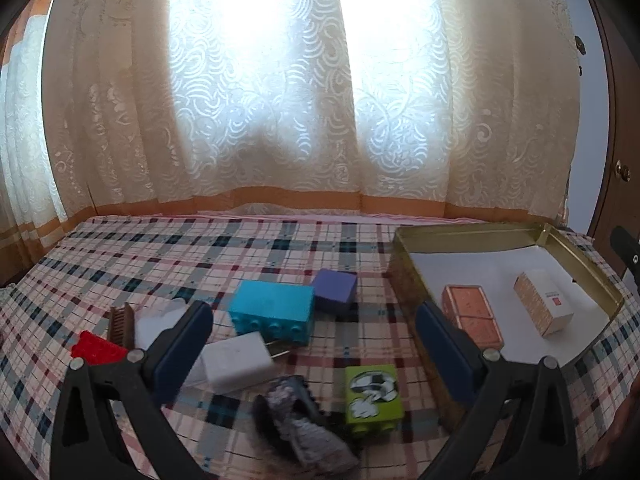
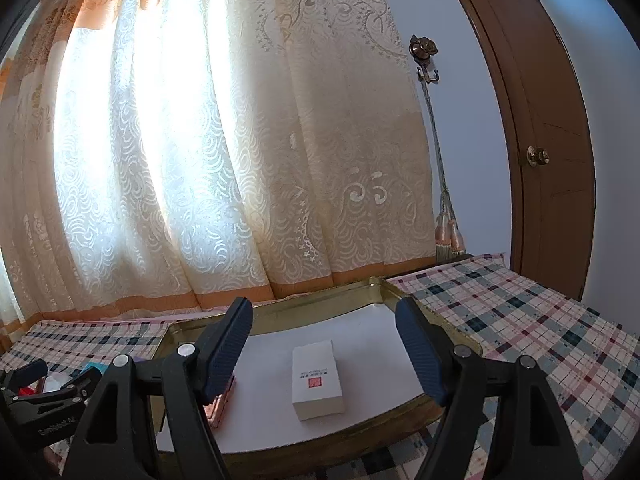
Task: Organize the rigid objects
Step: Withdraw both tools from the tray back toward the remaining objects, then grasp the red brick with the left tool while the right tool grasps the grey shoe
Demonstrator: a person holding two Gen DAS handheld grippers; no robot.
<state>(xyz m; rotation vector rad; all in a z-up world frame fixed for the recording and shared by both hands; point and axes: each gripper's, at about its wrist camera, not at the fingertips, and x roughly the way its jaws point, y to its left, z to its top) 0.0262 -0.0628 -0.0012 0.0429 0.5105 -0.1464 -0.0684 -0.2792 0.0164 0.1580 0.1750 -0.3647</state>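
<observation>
The left gripper (image 1: 314,344) stands wide open with nothing between its blue pads, and under the gap lie a white charger plug (image 1: 236,364), a teal toy brick (image 1: 272,312) and a green printed cube (image 1: 374,398), none of them touched. Just in front of its fingers sits a crumpled dark-and-silver object (image 1: 304,428), too blurred to name. Farther out are a purple block (image 1: 335,290) touching the teal brick's far corner, and, left of the left finger, a red toy brick (image 1: 96,346) beside a brown comb (image 1: 120,320). All rest on the plaid cloth (image 1: 160,248). This loose clutter shows only in the left wrist view; the right wrist view catches a sliver of it at its left edge, together with the other gripper's black frame. The right gripper (image 2: 324,344) is likewise open and empty, its pads spread either side of a white box (image 2: 318,378) lying flat on the white liner of the gold tin tray (image 2: 280,308). A copper-coloured flat box (image 2: 222,402) lies half hidden behind its left finger; the left view shows it whole, in the tray just beside the white box. The left gripper tilts downward over the cloth, while the right points nearly level above the tray's near rim. Beyond both hang cream curtains (image 1: 280,100), and a brown door (image 2: 556,140) stands to the right.
</observation>
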